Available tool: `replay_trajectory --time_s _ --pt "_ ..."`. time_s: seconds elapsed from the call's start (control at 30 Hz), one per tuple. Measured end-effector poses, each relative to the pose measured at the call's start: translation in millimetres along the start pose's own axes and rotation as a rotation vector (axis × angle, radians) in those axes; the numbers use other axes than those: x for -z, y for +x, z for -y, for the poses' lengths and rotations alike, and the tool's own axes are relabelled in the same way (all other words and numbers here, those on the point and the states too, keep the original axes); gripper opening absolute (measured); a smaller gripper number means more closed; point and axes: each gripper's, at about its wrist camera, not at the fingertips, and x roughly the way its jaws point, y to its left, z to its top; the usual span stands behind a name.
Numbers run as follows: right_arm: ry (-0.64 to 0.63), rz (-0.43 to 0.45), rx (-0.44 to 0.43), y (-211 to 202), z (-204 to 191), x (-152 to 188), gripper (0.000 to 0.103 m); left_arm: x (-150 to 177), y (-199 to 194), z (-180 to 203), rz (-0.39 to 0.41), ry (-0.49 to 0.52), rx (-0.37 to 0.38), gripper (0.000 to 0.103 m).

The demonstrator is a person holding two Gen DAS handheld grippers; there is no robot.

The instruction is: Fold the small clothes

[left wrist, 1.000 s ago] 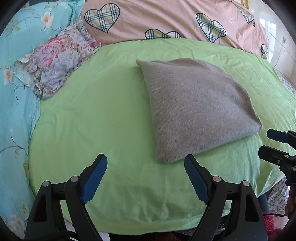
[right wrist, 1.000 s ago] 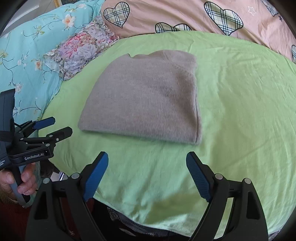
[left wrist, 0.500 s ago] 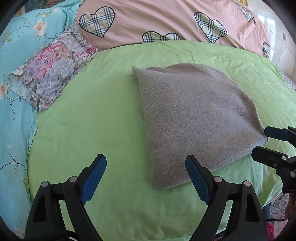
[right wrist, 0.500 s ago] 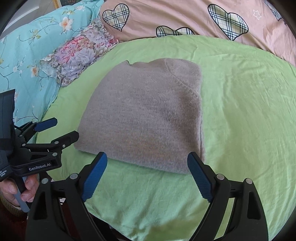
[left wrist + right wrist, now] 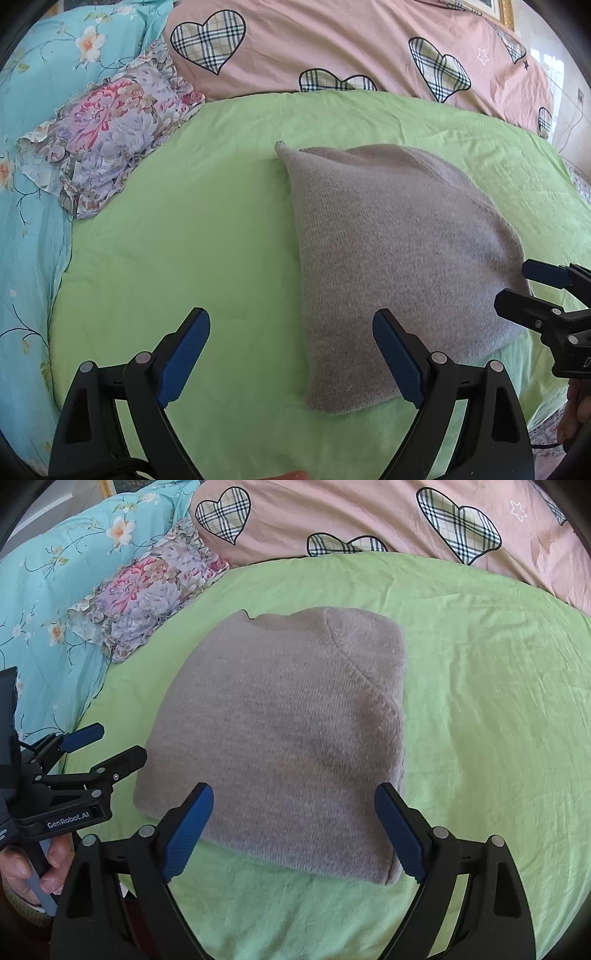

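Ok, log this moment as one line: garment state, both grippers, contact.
grey sweater: folded, flat on green sheet | left gripper: open, empty | right gripper: open, empty | contact: none

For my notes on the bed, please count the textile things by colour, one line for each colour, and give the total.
Grey: 1, folded knit sweater
Green: 1, sheet
Pink: 1, quilt with plaid hearts
Turquoise: 1, floral bedding
Purple-pink: 1, floral ruffled pillowcase
Total: 5

Both grippers have black frames, silver screws, 2 blue-padded fingers (image 5: 192,823), white "GenRobot.AI" lettering.
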Motion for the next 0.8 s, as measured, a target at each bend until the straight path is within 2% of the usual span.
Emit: replay_trajectory --time_s 0.4,0.8 --pt "0.008 0.001 -0.006 4 0 -6 0.089 0 1 9 -0.014 0.019 -0.014 0.091" --pt "0.013 -0.006 -0.001 5 -1 -4 0.090 0 -6 14 0.005 0.038 -0.004 0.091"
